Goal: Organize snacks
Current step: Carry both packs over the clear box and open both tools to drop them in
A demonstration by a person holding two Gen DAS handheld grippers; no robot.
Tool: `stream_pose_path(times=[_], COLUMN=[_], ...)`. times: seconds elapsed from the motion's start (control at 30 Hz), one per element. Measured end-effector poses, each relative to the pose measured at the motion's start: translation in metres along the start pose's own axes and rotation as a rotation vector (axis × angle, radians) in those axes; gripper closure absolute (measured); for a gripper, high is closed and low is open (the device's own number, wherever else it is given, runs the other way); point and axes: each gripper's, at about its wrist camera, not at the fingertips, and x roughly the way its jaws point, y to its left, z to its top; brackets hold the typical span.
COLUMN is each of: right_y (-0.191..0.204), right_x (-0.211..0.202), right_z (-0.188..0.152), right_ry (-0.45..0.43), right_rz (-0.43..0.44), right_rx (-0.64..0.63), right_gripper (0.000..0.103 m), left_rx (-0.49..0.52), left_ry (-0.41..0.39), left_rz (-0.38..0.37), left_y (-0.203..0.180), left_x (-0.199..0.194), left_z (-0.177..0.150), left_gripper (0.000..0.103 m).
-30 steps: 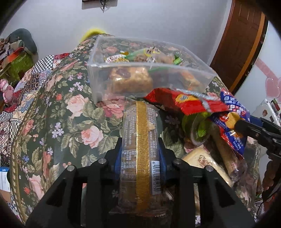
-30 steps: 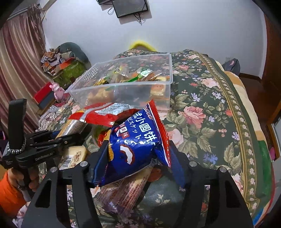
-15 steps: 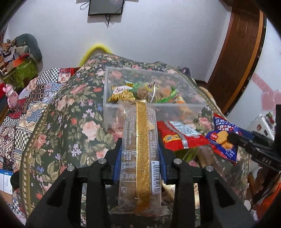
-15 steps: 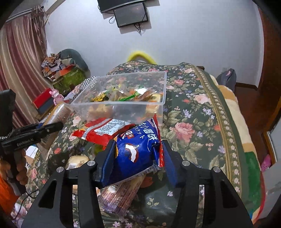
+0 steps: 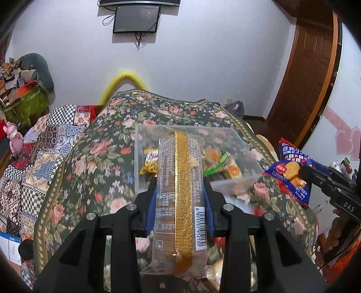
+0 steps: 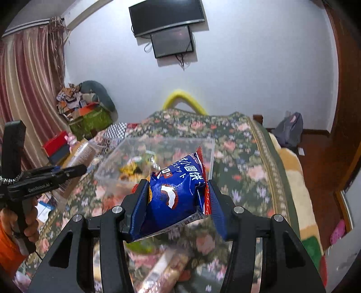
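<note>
White walls and a wall-mounted screen (image 5: 135,18) back a bed (image 5: 94,153) spread with a dark floral quilt. On the quilt sits a clear bin (image 5: 234,144) with several small snack packs inside. The left tool (image 5: 180,204) pinches a long clear-wrapped cake (image 5: 178,198) with a gold stripe, held lengthwise above the near edge of the bin. The right tool (image 6: 176,198) pinches a blue cracker bag (image 6: 176,193) with red edges, raised above the quilt just in front of the bin's near right corner. In the left view the same bag (image 5: 291,171) hangs to the right of the bin, clear of it. More wrapped snacks (image 6: 167,272) lie on the quilt beneath the right tool, blurred. A wooden door (image 5: 302,74) stands at the right, and striped curtains (image 6: 24,90) hang at the left.
</note>
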Motion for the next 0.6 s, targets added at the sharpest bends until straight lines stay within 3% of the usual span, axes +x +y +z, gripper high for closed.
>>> stream_pose_path(times=[0.23,0.6], right_y=[0.002,0.014], right_x=[0.028,0.088], right_z=[0.023,0.041], right_ry=[-0.007,0.05], right_rz=[0.007,0.014], right_rx=[-0.014,-0.044], right_gripper=[0.055,0.055], left_rx=[0.016,0.021], left_ry=[0.002,0.038], left_rz=[0.014,0.041], left_y=[-0.002,0.006], left_x=[0.023,0.074], left_z=[0.022,0.043], left_gripper=[0.067,0.067])
